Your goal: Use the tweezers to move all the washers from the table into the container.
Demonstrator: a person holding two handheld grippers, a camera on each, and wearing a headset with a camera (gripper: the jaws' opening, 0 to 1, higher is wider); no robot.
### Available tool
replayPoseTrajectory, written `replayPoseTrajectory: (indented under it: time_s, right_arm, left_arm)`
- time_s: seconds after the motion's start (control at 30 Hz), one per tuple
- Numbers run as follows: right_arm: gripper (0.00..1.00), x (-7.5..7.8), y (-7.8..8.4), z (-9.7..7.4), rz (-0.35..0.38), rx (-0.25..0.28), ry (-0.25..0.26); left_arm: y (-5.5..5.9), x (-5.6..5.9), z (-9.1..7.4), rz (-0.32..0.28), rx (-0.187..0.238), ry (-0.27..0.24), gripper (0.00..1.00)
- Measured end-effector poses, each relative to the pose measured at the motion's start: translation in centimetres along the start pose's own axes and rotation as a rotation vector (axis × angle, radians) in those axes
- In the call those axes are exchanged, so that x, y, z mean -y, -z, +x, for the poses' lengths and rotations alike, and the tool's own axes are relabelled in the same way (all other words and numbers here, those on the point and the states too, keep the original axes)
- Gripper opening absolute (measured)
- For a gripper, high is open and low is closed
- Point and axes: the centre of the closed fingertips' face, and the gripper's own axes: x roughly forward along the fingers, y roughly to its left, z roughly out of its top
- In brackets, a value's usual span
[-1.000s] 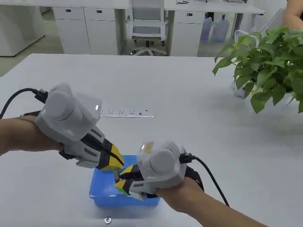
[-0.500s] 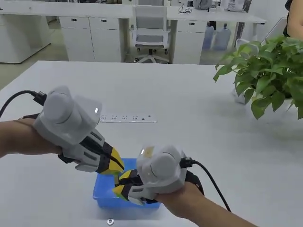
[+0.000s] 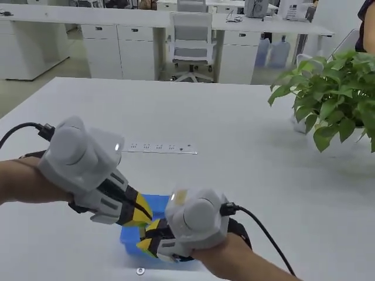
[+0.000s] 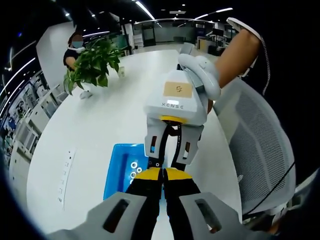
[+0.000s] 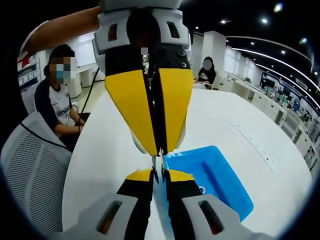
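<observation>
A blue container (image 3: 130, 239) sits near the table's front edge, under both grippers. Several washers (image 4: 134, 168) lie inside the container (image 4: 119, 172). One washer (image 3: 140, 270) lies on the table just in front of it. My left gripper (image 3: 145, 212) and my right gripper (image 3: 146, 240) meet tip to tip above the container. Thin metal tweezers (image 5: 158, 171) run between them. The left gripper (image 4: 163, 173) looks shut on the tweezers' body. The right gripper (image 5: 159, 176) is closed around their tips.
A leafy potted plant (image 3: 334, 88) stands at the table's right. A white power strip (image 3: 158, 147) lies in the middle of the table. A mesh chair (image 5: 30, 165) and a seated person are off the near side. Desks and a chair stand behind.
The head camera has tilted up a little. Both grippers stay joined over the container, and the right one has edged slightly left. The loose washer has not moved.
</observation>
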Motion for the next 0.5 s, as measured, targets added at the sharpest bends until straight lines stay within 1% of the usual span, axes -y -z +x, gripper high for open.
replayPoseTrajectory:
  time_s: [0.27, 0.5]
  right_arm:
    - [0.11, -0.9, 0.6, 0.6, -0.002, -0.006, -0.015]
    - [0.11, -1.3, 1.4, 1.0, -0.004, -0.017, -0.024]
  left_arm:
    - [0.9, 0.6, 0.3, -0.016, -0.003, 0.004, 0.05]
    - [1.5, 1.0, 0.8, -0.028, 0.002, 0.011, 0.05]
